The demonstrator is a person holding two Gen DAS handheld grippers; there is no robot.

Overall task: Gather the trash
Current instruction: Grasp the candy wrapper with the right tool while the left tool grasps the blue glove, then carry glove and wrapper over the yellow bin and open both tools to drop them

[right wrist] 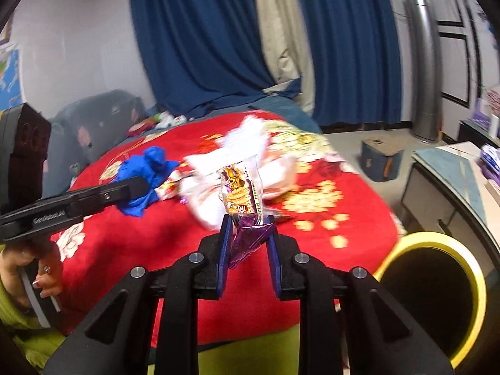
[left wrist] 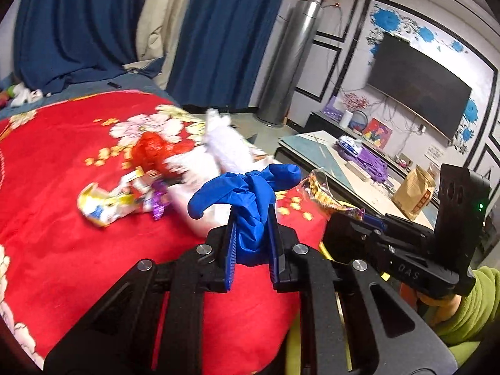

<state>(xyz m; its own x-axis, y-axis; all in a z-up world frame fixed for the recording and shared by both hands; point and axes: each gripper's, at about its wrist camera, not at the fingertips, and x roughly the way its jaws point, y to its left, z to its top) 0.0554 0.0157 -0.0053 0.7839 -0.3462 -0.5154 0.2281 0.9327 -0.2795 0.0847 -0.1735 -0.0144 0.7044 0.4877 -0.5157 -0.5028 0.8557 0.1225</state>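
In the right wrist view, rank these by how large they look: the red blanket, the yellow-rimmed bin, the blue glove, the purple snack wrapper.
1. red blanket
2. yellow-rimmed bin
3. and 4. blue glove and purple snack wrapper: they look alike, and the wrapper sits nearer the camera, so no ranking.

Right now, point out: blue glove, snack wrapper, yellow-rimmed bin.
blue glove [left wrist: 250,215]: left wrist view, bunched middle between the pads.
snack wrapper [right wrist: 240,193]: right wrist view, printed upper half.
yellow-rimmed bin [right wrist: 478,290]: right wrist view, yellow rim's right side.
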